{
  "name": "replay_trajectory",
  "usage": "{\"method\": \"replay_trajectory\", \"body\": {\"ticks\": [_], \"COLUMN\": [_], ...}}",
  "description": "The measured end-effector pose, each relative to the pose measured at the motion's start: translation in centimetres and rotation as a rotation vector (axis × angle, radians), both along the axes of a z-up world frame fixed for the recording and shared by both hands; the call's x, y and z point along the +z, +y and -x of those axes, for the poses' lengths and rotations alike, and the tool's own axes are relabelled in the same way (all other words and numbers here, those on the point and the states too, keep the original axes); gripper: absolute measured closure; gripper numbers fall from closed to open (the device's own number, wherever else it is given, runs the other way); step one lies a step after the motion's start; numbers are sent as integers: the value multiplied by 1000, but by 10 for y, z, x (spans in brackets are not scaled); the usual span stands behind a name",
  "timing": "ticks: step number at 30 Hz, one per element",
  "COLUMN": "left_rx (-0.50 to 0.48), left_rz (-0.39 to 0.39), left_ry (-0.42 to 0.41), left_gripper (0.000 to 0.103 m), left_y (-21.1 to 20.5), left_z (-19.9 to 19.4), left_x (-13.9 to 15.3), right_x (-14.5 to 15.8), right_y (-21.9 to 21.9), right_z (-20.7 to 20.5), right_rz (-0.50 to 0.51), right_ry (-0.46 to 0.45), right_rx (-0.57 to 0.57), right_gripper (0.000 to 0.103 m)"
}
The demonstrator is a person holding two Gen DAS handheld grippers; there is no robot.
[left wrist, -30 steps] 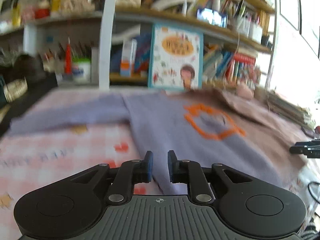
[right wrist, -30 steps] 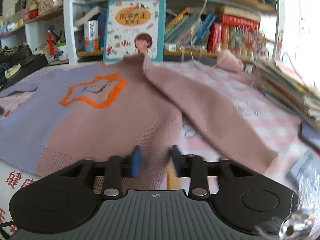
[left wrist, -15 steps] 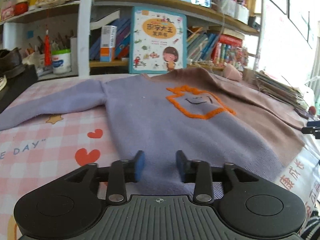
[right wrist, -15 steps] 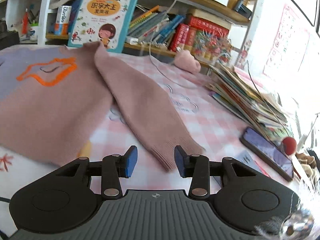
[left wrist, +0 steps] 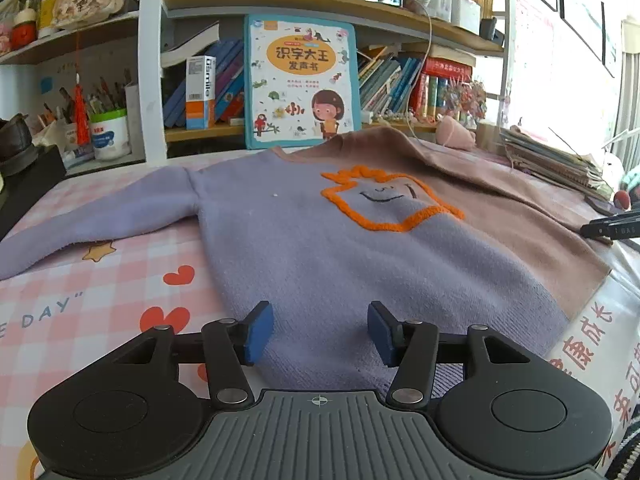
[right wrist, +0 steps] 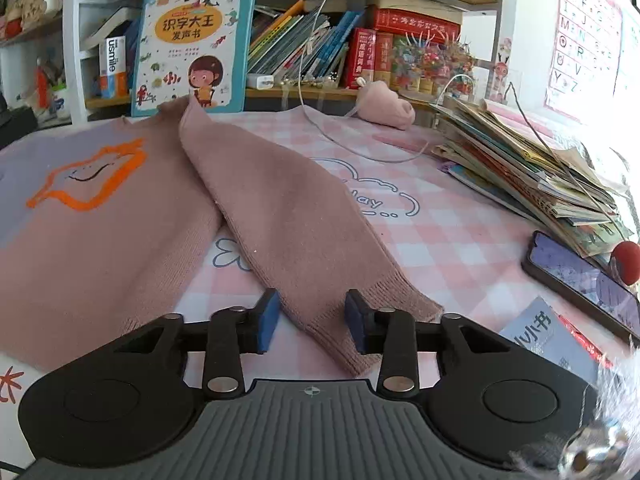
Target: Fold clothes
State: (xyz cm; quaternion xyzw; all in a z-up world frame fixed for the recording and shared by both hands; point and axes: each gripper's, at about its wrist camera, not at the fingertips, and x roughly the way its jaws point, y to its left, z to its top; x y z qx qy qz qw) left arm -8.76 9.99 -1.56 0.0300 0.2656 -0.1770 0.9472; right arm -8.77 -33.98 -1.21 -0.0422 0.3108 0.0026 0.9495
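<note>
Sweater (left wrist: 304,248): half lilac, half dusty pink; orange outline motif (left wrist: 388,204). Tablecloth (right wrist: 460,236): pink-white check, red hearts.

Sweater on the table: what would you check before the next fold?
1. Sweater lies flat, face up: ok.
2. Pink cuff sits between the right gripper jaws, which have just been closing: ok.
3. Cuff actually pinched: not ok, the jaws stand apart.
4. Left gripper jaws, which have just been opening, stand apart over the purple hem: ok.
5. Purple sleeve spread out flat: ok.
6. Phone lies clear of the pink sleeve: ok.
</note>
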Motion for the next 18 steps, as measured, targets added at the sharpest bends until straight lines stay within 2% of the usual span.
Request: {"method": "replay_trajectory", "body": {"ticks": [1,4,8,10,15,17,18], "left_rx": [0,-6,-12,-13,-13,-13,-12], "left_rz": [0,-2,-10,-18,-33,-37,-39], "left_ry": [0,2,4,3,1,1,1], "left_gripper": [50,48,45,44,44,43,43], "left_y": [0,0,-2,-3,-5,-6,-6], "left_z": [0,-1,-1,-1,0,0,0], "left_x": [0,0,0,0,0,0,0], "right_x": [1,6,33,44,53,48,45], "right_y": [2,5,-9,-20,-56,-65,-67], "right_z": [-2,-10,-35,-59,-142,-167,-177], "right_rz": [32,142,230,265,319,313,328], "right_ry": [1,-13,-113,-131,-96,-96,-97], "right_rx": [-6,-30,-105,-141,-269,-326,-363], "right_gripper": [96,96,96,96,96,92,81]}}
